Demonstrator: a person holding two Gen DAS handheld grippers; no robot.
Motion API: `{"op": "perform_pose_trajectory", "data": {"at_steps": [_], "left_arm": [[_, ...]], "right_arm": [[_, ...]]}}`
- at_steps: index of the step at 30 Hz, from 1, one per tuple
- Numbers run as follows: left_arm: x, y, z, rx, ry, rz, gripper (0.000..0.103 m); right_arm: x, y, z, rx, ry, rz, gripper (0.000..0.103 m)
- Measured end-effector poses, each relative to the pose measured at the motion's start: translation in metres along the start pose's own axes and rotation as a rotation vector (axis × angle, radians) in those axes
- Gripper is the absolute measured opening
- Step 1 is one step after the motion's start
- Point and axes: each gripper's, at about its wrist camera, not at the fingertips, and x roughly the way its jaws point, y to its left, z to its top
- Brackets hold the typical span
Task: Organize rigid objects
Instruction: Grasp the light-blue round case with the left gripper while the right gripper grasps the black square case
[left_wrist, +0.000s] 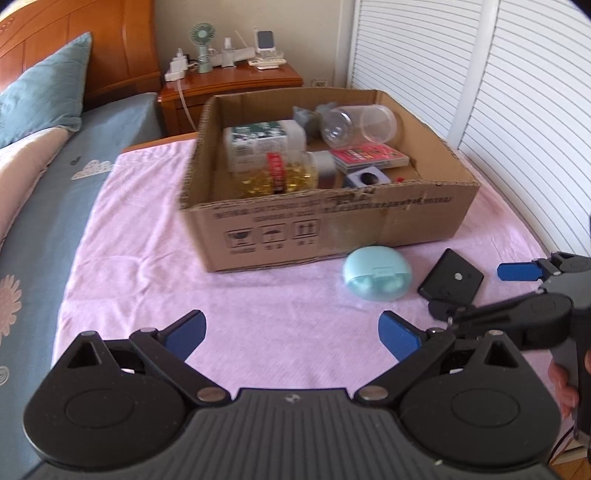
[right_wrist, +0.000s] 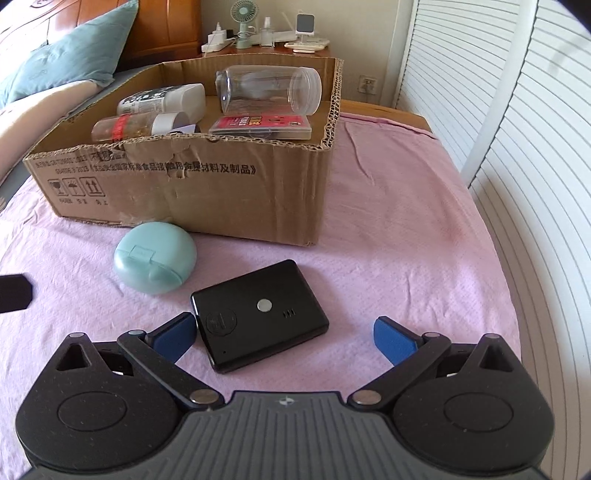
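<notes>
A cardboard box (left_wrist: 332, 229) (right_wrist: 207, 184) stands on a pink cloth and holds several items, among them a clear jar (right_wrist: 267, 88), a white bottle (left_wrist: 264, 142) and a red pack (right_wrist: 260, 125). A mint round case (left_wrist: 376, 278) (right_wrist: 155, 258) and a flat black device (left_wrist: 450, 280) (right_wrist: 260, 317) lie in front of the box. My right gripper (right_wrist: 284, 338) is open, its fingers on either side of the black device's near end. My left gripper (left_wrist: 291, 334) is open and empty over bare cloth, left of the case.
The pink cloth (left_wrist: 147, 258) covers a table beside a bed with a teal pillow (left_wrist: 40, 92). A wooden nightstand (left_wrist: 229, 85) with a small fan stands behind. White louvred doors (right_wrist: 517, 147) run along the right.
</notes>
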Motion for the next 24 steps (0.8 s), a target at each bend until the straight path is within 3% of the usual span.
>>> {"op": "perform_pose_trajectory", "data": {"at_steps": [8,16,24], "left_arm": [[0.032,-0.027,0.018,-0.013,-0.02,-0.062,0.099],[0.07,-0.044,0.02,-0.012,0.012,-0.019,0.099],[0.067,-0.025,0.007,-0.003,0.03,0.011,0.099]], "right_arm": [[-0.004,-0.001,-0.007,-0.03,-0.03,0.024,0.103],[-0.006,-0.002,-0.011,-0.037,-0.042,0.03,0.103],[-0.006,-0.002,-0.011,-0.038,-0.045,0.03,0.103]]}}
